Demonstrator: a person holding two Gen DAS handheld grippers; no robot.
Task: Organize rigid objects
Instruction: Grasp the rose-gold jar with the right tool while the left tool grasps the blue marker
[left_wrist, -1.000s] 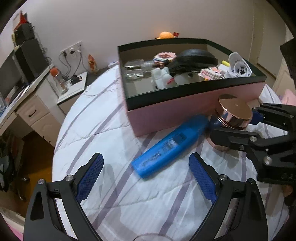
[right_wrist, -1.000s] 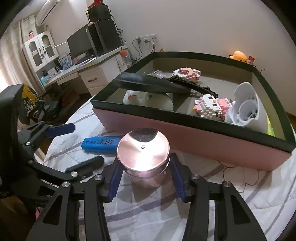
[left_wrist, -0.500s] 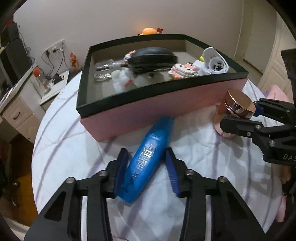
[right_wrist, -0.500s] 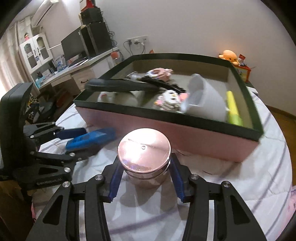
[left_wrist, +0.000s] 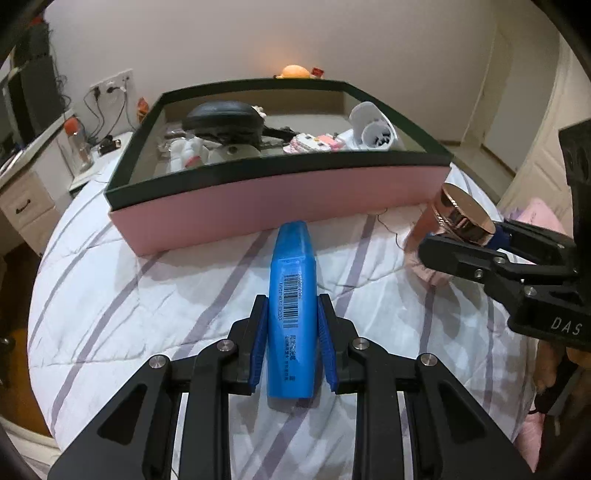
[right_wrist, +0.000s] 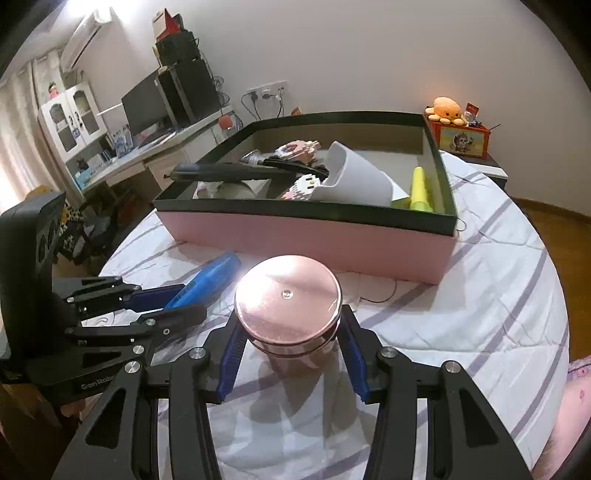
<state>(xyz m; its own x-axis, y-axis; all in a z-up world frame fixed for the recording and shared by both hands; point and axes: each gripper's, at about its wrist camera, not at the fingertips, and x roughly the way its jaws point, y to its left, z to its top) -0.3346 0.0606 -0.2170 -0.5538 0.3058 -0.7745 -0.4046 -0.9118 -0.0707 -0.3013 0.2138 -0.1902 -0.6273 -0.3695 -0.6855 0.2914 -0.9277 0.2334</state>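
Left wrist view: left gripper (left_wrist: 291, 334) clamped on blue case (left_wrist: 292, 295), pads flush to both long sides, barcode face up, case lying flat on striped cloth (left_wrist: 147, 295), far end pointing at 12 o'clock and touching or nearly touching pink box (left_wrist: 295, 199). Right gripper (left_wrist: 476, 240) at 3 o'clock, closed around copper jar (left_wrist: 461, 214), jar tilted, near box's right corner. Inside box: black pan (left_wrist: 225, 118) at 11 o'clock, white cup (left_wrist: 373, 127) on its side at 1 o'clock, pink block toy (left_wrist: 314, 142) between them. Right wrist view: right gripper (right_wrist: 288, 339) gripping jar (right_wrist: 288, 297) under lid, pads pressed to both sides; cannot tell whether base touches cloth (right_wrist: 461, 314). Left gripper (right_wrist: 166, 306) at 9 o'clock, holding case (right_wrist: 210, 275). Box (right_wrist: 314, 236) at 12 o'clock, yellow tube (right_wrist: 421, 188) along its right wall, cup (right_wrist: 354, 177) beside it.
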